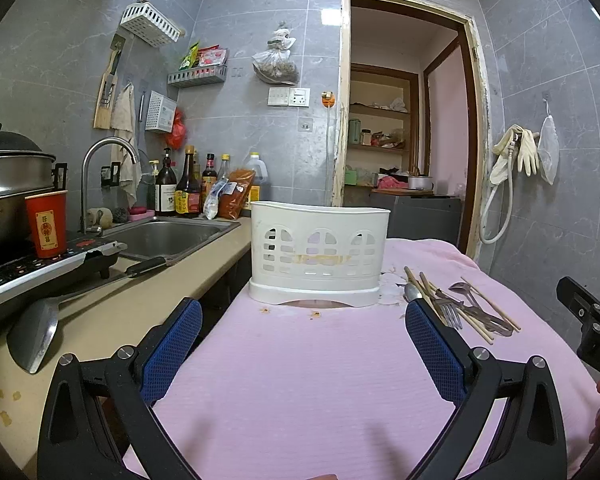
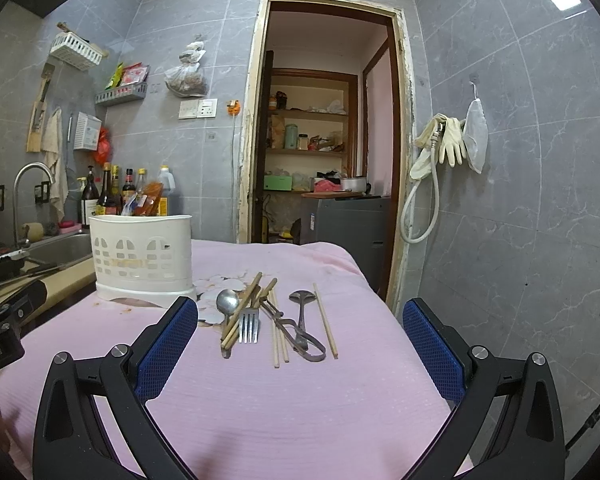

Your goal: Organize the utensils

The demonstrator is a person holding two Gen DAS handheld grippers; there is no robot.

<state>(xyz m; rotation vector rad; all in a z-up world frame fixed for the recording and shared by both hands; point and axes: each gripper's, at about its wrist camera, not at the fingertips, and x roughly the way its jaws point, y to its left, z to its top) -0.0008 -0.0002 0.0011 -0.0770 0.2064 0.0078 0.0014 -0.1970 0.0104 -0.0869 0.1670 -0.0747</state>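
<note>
Nothing's picked up yet: both my left hand-held gripper and right hand-held gripper are wide apart and empty, so next I grab the fork just right of the white caddy.

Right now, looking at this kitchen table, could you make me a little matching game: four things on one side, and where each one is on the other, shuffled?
Things:
1. white utensil basket
2. fork
3. red paper cup
4. rubber gloves

Places:
A. hanging on the tiled wall
B. on the cooktop beside the sink
C. upright on the pink cloth
D. lying among chopsticks on the pink cloth

Pairs: 1-C, 2-D, 3-B, 4-A
</note>
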